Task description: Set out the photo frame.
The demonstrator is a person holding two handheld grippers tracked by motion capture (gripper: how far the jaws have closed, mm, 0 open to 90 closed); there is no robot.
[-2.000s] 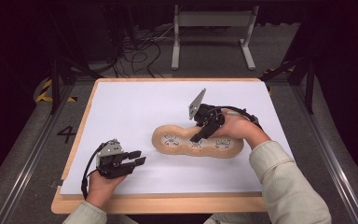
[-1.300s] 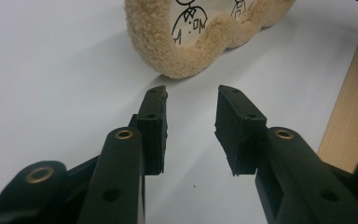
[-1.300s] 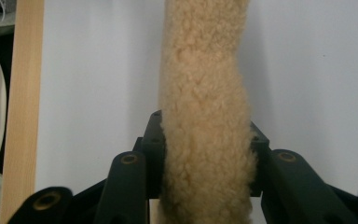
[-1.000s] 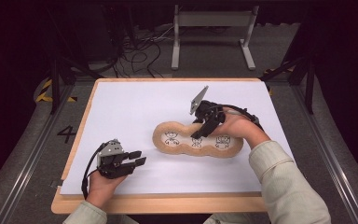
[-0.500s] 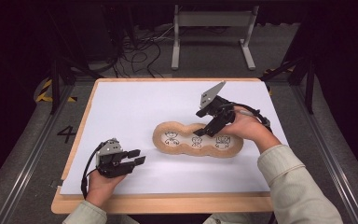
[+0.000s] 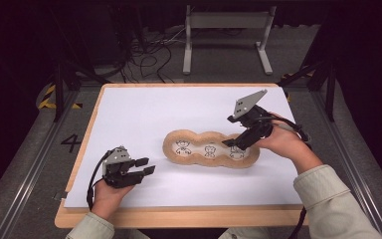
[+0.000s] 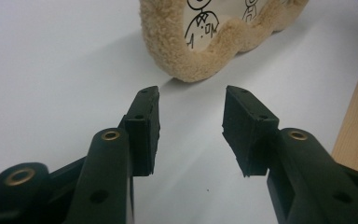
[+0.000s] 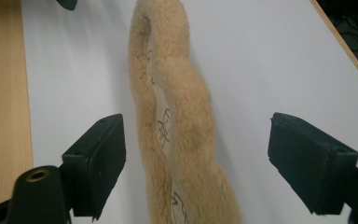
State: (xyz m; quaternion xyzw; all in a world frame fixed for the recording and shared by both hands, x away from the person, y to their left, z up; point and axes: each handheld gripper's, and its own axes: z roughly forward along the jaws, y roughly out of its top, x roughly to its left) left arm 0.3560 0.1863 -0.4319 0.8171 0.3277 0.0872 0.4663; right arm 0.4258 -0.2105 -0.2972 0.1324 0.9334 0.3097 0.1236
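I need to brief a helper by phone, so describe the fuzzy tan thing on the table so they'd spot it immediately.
On the white sheet covering the wooden table, look right of centre. The plush pad lies flat there: long, three-lobed, tan fleece rim, three small figure drawings inside.

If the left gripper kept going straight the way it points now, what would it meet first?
Most likely the near end of the plush mat: the left gripper is open and aimed at its fluffy rim across bare white table.

The plush mat [image 6: 210, 149] lies on the table [image 6: 144, 112], between left gripper [image 6: 146, 166] and right gripper [image 6: 233, 145].
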